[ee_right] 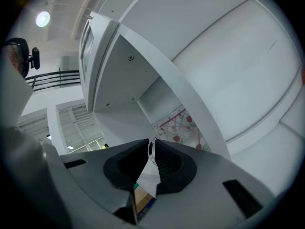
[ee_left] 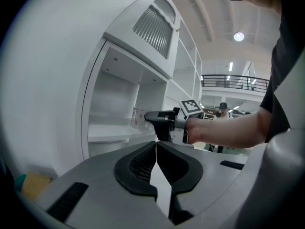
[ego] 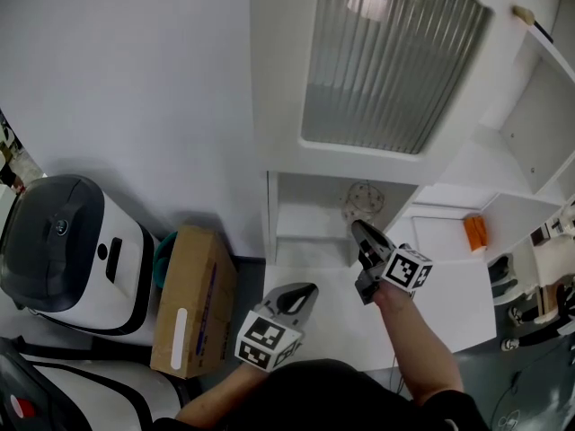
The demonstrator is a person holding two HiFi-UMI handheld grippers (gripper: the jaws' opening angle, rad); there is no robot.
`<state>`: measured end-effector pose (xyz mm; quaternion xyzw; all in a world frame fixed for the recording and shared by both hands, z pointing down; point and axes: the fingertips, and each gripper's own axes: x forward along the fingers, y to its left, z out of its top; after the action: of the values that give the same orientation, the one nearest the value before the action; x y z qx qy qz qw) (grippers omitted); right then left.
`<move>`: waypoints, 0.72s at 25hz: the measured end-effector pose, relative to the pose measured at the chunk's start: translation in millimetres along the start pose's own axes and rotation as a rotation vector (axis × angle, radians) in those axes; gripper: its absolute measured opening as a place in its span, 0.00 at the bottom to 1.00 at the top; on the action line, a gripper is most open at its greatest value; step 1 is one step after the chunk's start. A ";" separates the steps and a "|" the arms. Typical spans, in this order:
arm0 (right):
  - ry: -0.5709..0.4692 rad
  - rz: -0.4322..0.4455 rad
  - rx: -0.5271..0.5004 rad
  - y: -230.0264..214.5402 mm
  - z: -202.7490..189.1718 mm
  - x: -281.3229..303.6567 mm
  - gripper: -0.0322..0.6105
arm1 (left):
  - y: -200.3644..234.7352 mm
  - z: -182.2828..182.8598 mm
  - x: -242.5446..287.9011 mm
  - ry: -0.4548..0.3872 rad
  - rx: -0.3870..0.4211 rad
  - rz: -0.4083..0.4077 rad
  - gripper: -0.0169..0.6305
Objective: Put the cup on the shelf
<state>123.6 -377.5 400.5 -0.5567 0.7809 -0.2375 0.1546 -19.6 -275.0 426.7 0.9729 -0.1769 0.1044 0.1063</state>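
Note:
A clear glass cup point(ego: 363, 201) with a red cherry pattern sits in the mouth of the white shelf compartment point(ego: 305, 209). My right gripper point(ego: 358, 229) is shut on the cup's rim, and the thin glass edge shows between its jaws point(ee_right: 151, 149). The patterned cup wall point(ee_right: 183, 128) lies just beyond them. From the left gripper view the cup point(ee_left: 138, 117) is just above the shelf board, held by the right gripper point(ee_left: 159, 120); whether it touches the board I cannot tell. My left gripper point(ego: 301, 296) hangs lower over the counter, shut and empty, its jaws meeting point(ee_left: 155, 144).
A ribbed cabinet door point(ego: 386, 61) hangs above the compartment. An orange thing point(ego: 475, 232) lies on a shelf to the right. On the floor at the left stand a cardboard box point(ego: 193, 299) and a white and black machine point(ego: 67, 254). A white counter point(ego: 332, 326) runs below the shelf.

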 end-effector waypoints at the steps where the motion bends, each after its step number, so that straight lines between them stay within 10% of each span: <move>1: 0.004 -0.017 0.007 -3.5 0.1 0.5 0.11 | -1.1 0.0 1.0 0.002 0.000 -0.004 0.05; 18: 0.044 -0.096 0.034 2.0 -14.5 -21.1 0.29 | -10.6 -0.6 -14.1 -0.019 -0.017 0.023 0.05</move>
<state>121.7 -354.1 411.1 -0.5855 0.7524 -0.2699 0.1352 -28.7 -260.6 422.1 0.9708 -0.1899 0.0949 0.1115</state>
